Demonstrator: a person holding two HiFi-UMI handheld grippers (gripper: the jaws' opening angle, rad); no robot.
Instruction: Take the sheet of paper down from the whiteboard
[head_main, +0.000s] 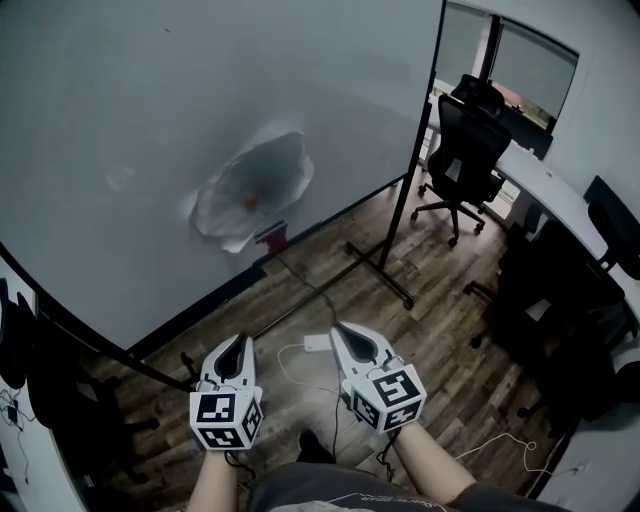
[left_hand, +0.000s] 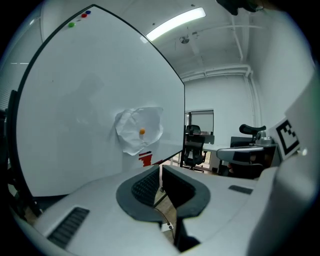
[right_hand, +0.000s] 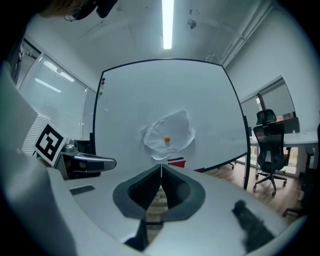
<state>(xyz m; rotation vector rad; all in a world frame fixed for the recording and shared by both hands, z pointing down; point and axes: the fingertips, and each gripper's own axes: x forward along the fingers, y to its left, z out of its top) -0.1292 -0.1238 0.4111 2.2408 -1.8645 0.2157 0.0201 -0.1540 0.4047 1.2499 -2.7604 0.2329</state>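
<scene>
nothing has been taken hold of yet; i'd say this is the approach, with the paper not yet within reach. in the head view the whiteboard (head_main: 120, 120) fills the upper left of the frame. at the bottom, left of centre, the left tongs (head_main: 240, 342) are clenched on nothing, the tips pressed together. just right of them the right tongs (head_main: 341, 330) are clenched and empty too. both point up the frame toward the board and are well apart from it.

the sheet of paper (head_main: 250, 190) hangs on the board's lower part, a little left of the frame's centre. it is crumpled and bulges off the surface, its edges curling free, and a small orange magnet (head_main: 249, 201) pins it near the middle. a red item (head_main: 272, 238) sits just below it on the board's bottom edge. an office chair (head_main: 465, 150) stands at the upper right.

the next move, to my eye, calls for closing in, letting one pair of tongs open, and pinching a loose curled edge. the magnet probably has to come off first, or the sheet may tear.
</scene>
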